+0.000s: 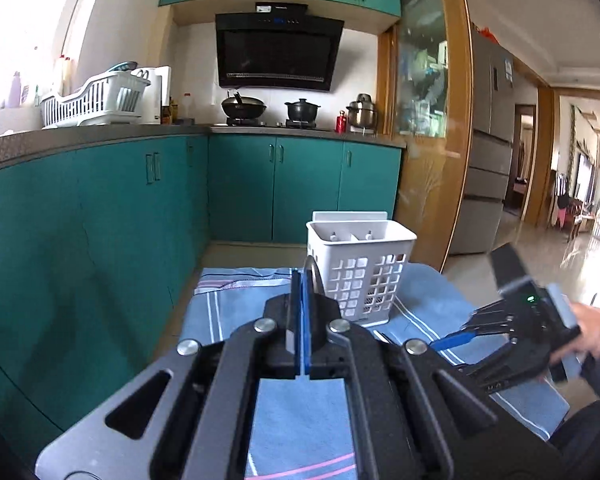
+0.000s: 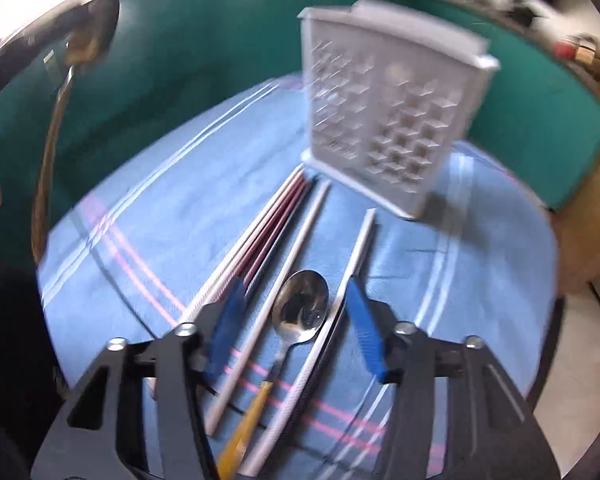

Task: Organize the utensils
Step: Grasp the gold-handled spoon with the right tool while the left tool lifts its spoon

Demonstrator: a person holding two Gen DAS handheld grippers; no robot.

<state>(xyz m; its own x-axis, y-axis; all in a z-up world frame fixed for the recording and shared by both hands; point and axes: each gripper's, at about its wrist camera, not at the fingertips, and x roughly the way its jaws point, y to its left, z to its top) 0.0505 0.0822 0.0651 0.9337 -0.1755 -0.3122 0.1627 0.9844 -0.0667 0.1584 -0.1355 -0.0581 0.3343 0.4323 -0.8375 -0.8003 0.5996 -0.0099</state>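
Note:
A white perforated utensil holder (image 1: 358, 268) stands on a blue striped cloth (image 1: 236, 308); it also shows in the right wrist view (image 2: 384, 120). My left gripper (image 1: 301, 280) is shut on a metal spoon (image 1: 313, 276), held upright just left of the holder. My right gripper (image 2: 296, 308) is open, low over the cloth (image 2: 180, 208), its fingers astride a metal spoon with a yellow handle (image 2: 300, 304). Several white and dark red chopsticks (image 2: 272, 224) lie beside the spoon, pointing at the holder. The right gripper also shows in the left wrist view (image 1: 456, 338).
Teal kitchen cabinets (image 1: 140, 200) run along the left and back. The counter carries a white dish rack (image 1: 96, 100), a wok (image 1: 244, 106) and pots. A doorway with a tiled floor (image 1: 540, 248) opens at the right.

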